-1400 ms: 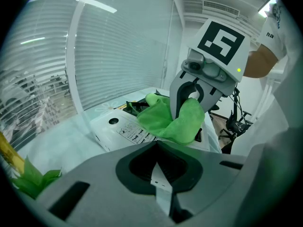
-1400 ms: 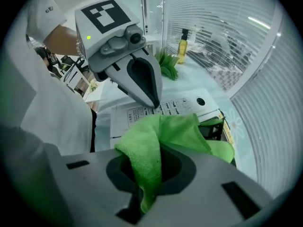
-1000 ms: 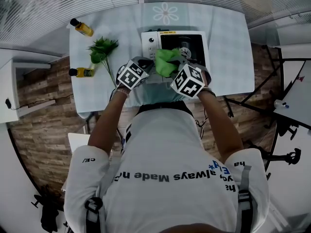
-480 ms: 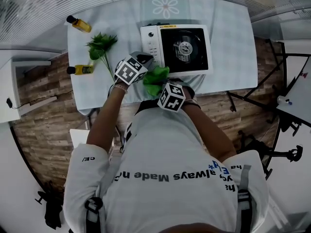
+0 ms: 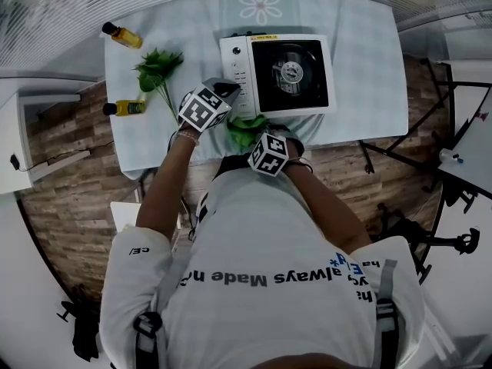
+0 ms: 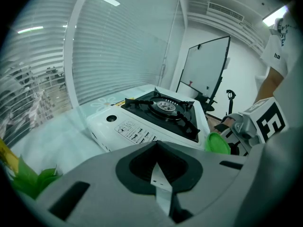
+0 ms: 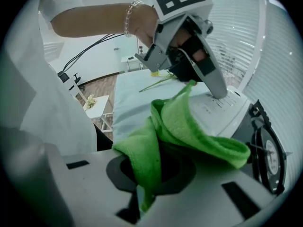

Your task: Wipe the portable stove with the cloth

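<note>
The portable stove (image 5: 277,74) is white with a black burner top and stands mid-table. Its control panel (image 6: 128,129) faces my left gripper. That left gripper (image 5: 228,91) is shut and holds nothing. In the right gripper view its tip (image 7: 220,94) rests on the stove's panel (image 7: 227,110). My right gripper (image 5: 257,138) is shut on the green cloth (image 5: 246,131), just off the stove's near edge. The cloth (image 7: 189,126) bunches out of the jaws and hides the fingertips. From the left gripper view, a bit of cloth (image 6: 218,143) shows beside the right gripper's body (image 6: 251,126).
Two bottles of yellow liquid (image 5: 123,35) (image 5: 127,108) and a green leafy sprig (image 5: 157,71) lie on the table's left part. The pale tablecloth (image 5: 361,68) has a flower print (image 5: 260,8) at the far edge. A whiteboard (image 6: 206,65) stands beyond the table.
My right gripper has drawn back with the cloth, from over the stove top to the table's near edge. The left gripper has stayed at the stove's left panel.
</note>
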The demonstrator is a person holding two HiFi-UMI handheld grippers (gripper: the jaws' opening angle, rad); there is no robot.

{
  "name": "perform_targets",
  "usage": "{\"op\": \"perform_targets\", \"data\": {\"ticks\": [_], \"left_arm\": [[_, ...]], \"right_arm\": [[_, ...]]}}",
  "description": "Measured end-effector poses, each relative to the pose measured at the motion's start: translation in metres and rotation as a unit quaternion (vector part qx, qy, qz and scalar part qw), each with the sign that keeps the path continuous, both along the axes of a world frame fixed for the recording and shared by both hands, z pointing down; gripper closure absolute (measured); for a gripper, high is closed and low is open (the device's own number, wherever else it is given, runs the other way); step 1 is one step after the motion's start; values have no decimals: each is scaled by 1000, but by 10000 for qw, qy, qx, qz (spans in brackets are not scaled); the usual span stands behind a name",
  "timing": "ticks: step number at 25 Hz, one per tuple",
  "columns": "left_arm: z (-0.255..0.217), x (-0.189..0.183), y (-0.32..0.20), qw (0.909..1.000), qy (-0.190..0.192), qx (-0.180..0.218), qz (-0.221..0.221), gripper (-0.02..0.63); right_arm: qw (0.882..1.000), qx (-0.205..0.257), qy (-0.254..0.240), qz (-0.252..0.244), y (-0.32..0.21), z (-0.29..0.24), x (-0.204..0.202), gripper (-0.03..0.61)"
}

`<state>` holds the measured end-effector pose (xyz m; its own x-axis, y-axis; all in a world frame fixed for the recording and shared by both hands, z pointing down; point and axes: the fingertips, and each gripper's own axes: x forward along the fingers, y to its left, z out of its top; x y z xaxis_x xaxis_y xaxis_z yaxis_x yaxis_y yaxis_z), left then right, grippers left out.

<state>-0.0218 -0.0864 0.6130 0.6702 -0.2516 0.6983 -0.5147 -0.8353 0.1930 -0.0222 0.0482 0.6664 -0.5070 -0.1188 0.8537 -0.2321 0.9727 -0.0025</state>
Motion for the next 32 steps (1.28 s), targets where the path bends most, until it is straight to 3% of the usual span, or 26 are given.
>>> {"op": "perform_targets", "data": {"ticks": [18,32], "left_arm": [[0,0,-1,9998,-187,81,7,601],[0,-1,0,9996,-232,10,-130,601]], "right_arm": [[9936,97,311,1079,-26,3,113,555],[9783,166,738,1931,-46,1,230,555]]}}
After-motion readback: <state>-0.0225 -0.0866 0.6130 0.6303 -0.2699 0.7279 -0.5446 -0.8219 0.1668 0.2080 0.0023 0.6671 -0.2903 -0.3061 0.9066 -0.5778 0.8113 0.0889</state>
